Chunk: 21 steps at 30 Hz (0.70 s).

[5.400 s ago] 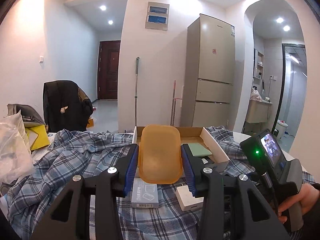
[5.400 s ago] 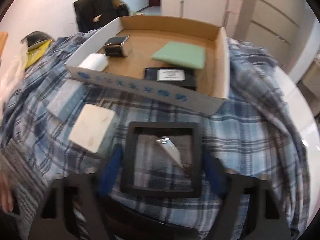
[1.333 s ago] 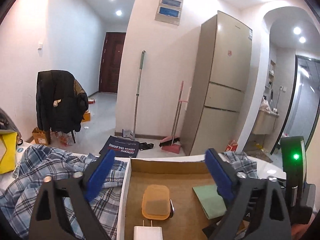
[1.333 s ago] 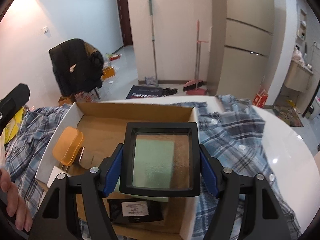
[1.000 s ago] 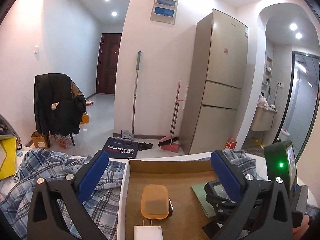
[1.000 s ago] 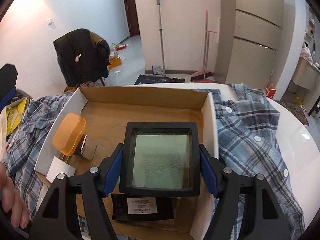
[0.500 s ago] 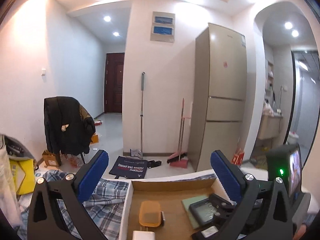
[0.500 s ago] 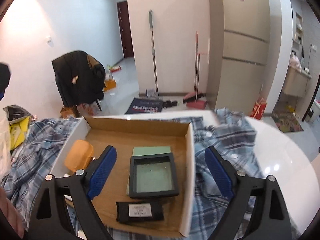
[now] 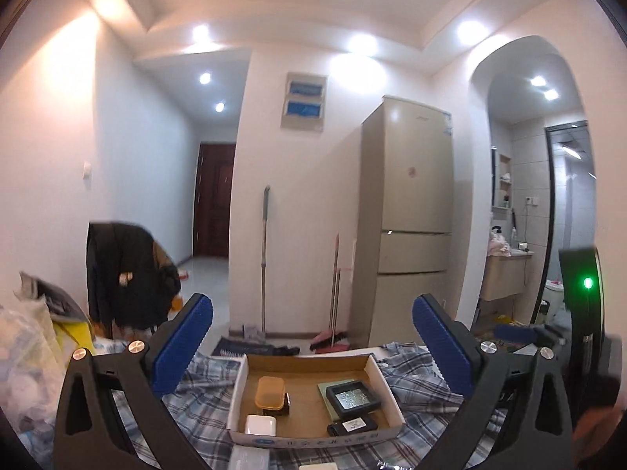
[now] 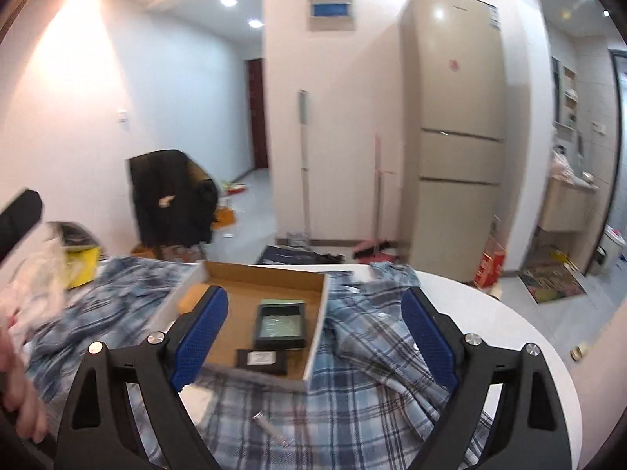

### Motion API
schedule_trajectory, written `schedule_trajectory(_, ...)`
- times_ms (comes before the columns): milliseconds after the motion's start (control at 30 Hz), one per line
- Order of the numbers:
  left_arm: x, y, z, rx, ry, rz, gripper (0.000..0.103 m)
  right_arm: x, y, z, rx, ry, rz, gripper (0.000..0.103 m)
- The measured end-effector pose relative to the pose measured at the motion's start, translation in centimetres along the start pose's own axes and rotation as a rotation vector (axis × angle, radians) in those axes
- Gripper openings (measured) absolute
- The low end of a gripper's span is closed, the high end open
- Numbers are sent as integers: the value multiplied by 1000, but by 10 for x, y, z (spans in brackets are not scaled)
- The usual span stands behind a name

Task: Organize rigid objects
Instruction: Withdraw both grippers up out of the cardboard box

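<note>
A shallow cardboard box lies on a blue plaid cloth. In it are an orange lidded case, a white charger, a black square frame box on a green pad, and a flat black box. My left gripper is open, empty, raised and back from the cardboard box. My right gripper is open and empty, above the cloth. In the right wrist view the cardboard box holds the frame box and the black box.
Two flat white boxes lie on the cloth in front of the cardboard box. A small metal piece lies on the cloth. The white round table shows bare at the right. Bags pile at the left.
Both grippers have pulled back and up from the cardboard box. The right gripper earlier let go of the black frame box, which now rests on the green pad.
</note>
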<state>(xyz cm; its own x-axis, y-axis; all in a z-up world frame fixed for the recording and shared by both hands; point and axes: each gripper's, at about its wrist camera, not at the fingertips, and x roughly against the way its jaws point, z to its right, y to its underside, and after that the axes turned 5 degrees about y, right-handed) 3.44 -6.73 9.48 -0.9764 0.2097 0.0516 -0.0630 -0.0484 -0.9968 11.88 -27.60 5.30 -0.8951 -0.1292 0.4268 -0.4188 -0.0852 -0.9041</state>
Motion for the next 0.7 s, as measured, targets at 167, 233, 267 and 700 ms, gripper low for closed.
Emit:
schedule_trajectory(167, 22, 1, 4, -56, -28, -35, 103, 30, 2, -12, 11, 3, 57, 89)
schedule_trajectory(233, 31, 6, 0, -47, -39, -35, 103, 36, 5, -13, -18, -6, 58, 90)
schedule_trajectory(267, 34, 9, -2, -53, -53, -32, 103, 39, 7, -14, -33, -23, 57, 90)
schedule_trajectory(700, 45, 64, -34, -22, -136, -122, 103, 33, 57, -21, -77, -104, -2, 96)
